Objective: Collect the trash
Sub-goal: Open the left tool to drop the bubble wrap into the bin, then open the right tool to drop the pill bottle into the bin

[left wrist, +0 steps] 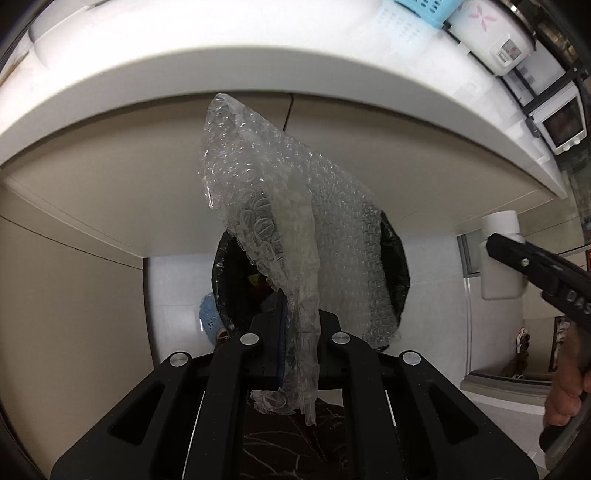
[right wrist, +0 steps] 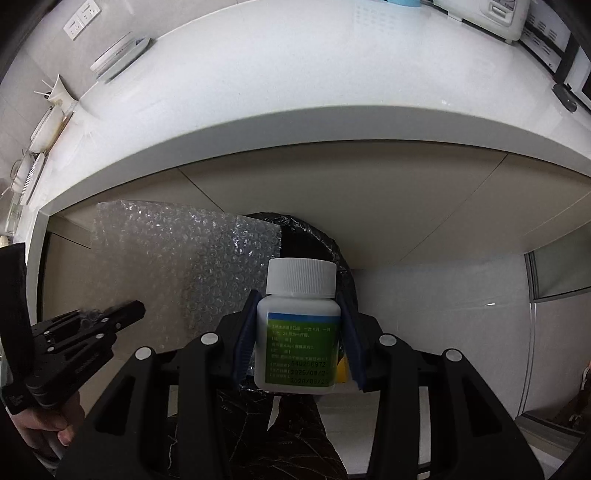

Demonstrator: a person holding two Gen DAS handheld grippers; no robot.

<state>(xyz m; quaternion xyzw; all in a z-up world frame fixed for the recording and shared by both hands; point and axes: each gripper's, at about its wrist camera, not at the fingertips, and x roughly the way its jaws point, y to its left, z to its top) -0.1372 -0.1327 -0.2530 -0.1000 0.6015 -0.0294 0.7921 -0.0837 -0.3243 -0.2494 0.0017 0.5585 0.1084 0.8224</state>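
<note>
My left gripper [left wrist: 295,332] is shut on a sheet of clear bubble wrap [left wrist: 280,206], which stands up from the fingers over a bin lined with a black bag [left wrist: 397,258]. The bubble wrap [right wrist: 177,266] and left gripper [right wrist: 136,308] also show at the left of the right wrist view. My right gripper [right wrist: 299,339] is shut on a white pill bottle [right wrist: 299,332] with a white ribbed cap and green label, held upright in front of the black bin bag [right wrist: 343,266]. The right gripper [left wrist: 495,245] with the bottle [left wrist: 500,258] appears at the right of the left wrist view.
A white countertop [right wrist: 295,92] curves overhead, with beige cabinet fronts [right wrist: 406,206] below it. On it stand a blue basket [left wrist: 424,9], a rice cooker [left wrist: 487,33] and a small oven [left wrist: 561,122]. The floor is white tile [left wrist: 173,295], with something blue [left wrist: 208,314] beside the bin.
</note>
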